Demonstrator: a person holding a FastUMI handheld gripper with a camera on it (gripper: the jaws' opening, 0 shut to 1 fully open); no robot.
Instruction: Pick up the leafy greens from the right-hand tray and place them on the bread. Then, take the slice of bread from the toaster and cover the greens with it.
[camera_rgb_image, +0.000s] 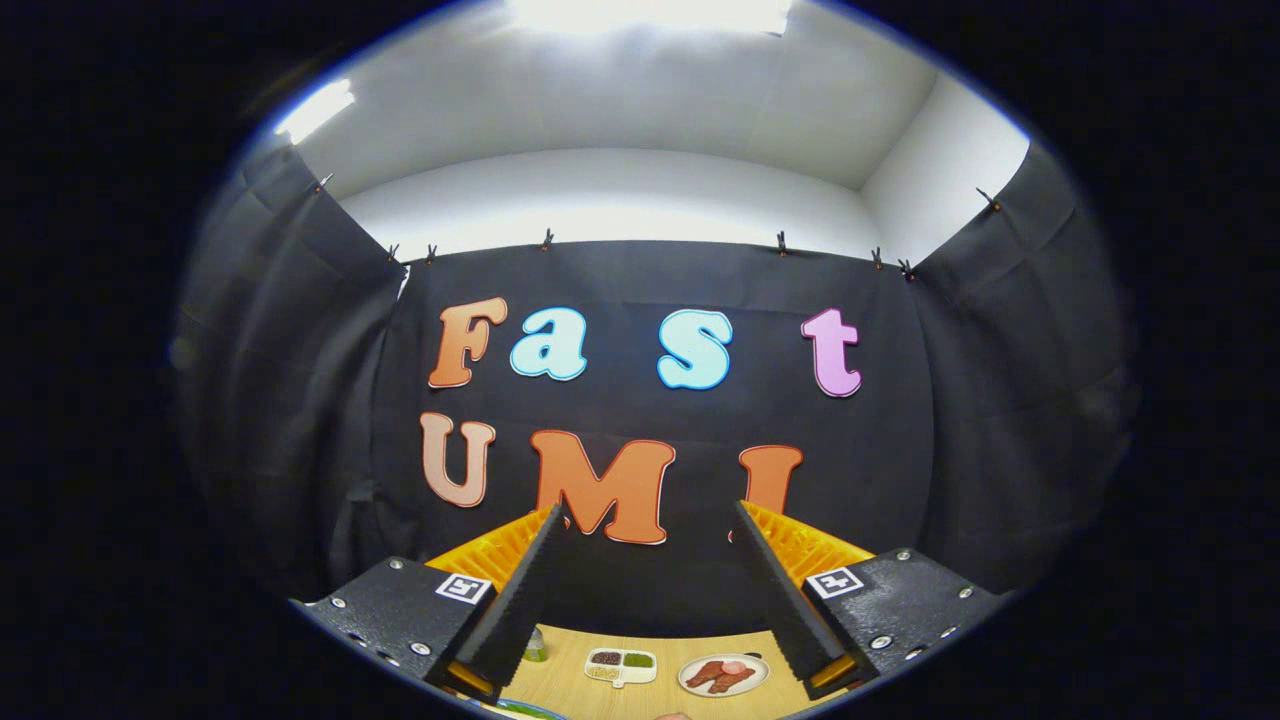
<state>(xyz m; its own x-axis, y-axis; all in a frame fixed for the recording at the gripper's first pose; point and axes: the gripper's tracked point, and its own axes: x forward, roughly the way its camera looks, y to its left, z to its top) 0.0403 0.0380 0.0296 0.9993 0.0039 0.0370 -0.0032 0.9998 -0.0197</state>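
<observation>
The tongs (650, 525) were spread wide, holding nothing, and raised high so that they aimed at the booth's dark wall rather than at the food. Far below, between the two fingers, lay a wooden surface (560, 680). On it sat a small divided tray (620, 665) with a green portion in one compartment, probably the leafy greens, and just beside it a round plate (723, 675) of reddish-brown food. The likely risk was a blind descent: from such a height the tongs could land on the wrong dish or nudge the tray. Whether bread lay on the plate could not be told.
</observation>
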